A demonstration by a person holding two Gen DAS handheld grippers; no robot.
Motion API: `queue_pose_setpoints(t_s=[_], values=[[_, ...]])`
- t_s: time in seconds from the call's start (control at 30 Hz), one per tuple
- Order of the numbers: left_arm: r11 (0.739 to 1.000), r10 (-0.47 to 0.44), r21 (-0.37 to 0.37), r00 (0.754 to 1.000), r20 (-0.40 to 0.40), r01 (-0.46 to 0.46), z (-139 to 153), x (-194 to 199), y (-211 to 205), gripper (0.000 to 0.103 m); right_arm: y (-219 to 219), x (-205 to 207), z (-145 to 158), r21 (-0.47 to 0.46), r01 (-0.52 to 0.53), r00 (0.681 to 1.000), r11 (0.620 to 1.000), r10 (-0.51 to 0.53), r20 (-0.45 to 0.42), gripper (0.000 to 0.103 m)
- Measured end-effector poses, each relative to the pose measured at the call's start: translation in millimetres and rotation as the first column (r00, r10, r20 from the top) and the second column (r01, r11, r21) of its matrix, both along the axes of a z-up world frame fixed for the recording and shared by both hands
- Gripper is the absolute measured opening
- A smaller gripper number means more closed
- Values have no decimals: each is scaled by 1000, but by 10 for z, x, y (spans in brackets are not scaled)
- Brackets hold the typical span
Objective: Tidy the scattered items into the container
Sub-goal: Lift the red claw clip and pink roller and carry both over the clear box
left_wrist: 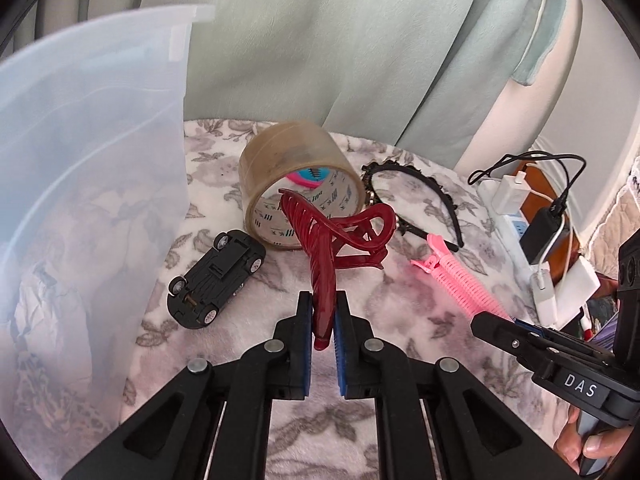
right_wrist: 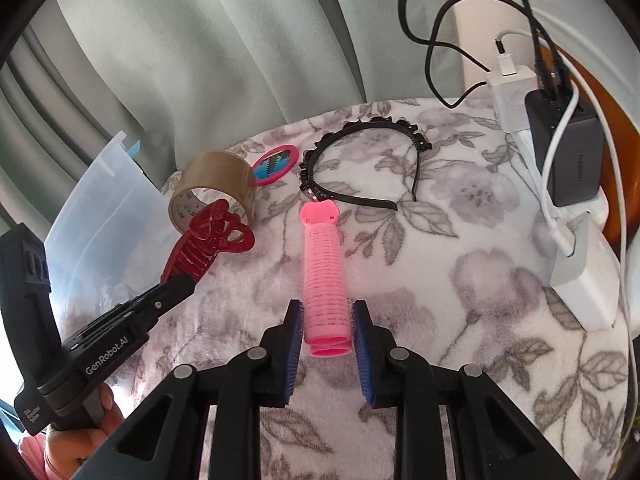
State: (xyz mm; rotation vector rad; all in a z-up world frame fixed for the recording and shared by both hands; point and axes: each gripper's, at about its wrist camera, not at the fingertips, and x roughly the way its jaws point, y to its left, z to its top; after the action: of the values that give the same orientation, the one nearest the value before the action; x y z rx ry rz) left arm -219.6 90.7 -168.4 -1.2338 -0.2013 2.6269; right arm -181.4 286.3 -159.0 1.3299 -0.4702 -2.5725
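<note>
My left gripper (left_wrist: 325, 312) is shut on a dark red hair claw clip (left_wrist: 332, 240), held above the floral cloth; the clip also shows in the right wrist view (right_wrist: 208, 236). My right gripper (right_wrist: 327, 320) is shut on a pink hair roller (right_wrist: 323, 272), which also shows in the left wrist view (left_wrist: 456, 276). A translucent plastic container (left_wrist: 80, 184) stands at the left, its wall also in the right wrist view (right_wrist: 100, 208). A black toy car (left_wrist: 216, 278) lies upside down beside the container. A brown tape roll (left_wrist: 296, 188), a black headband (right_wrist: 360, 160) and a pink round mirror (right_wrist: 276, 166) lie on the cloth.
A power strip (right_wrist: 560, 216) with chargers (right_wrist: 568, 156) and cables sits along the right edge of the cloth. Pale green curtains (left_wrist: 340, 40) hang behind the table. Crumpled paper (left_wrist: 40, 300) shows inside the container.
</note>
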Motion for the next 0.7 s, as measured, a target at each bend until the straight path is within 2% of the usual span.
queue_pose_setpoints(t_s=[0.2, 0.37, 0.7], values=[[1000, -4, 16, 999, -35, 4, 284, 195, -18, 10, 65, 181, 212, -23, 28, 999, 999, -29, -37, 27], [1000, -13, 24, 998, -65, 15, 519, 504, -205, 9, 88, 368, 417, -52, 46, 996, 998, -50, -80, 27], [998, -43, 41, 984, -171, 51, 1091, 1067, -281, 8, 16, 834, 952, -95, 66, 978, 993, -83, -193, 27]])
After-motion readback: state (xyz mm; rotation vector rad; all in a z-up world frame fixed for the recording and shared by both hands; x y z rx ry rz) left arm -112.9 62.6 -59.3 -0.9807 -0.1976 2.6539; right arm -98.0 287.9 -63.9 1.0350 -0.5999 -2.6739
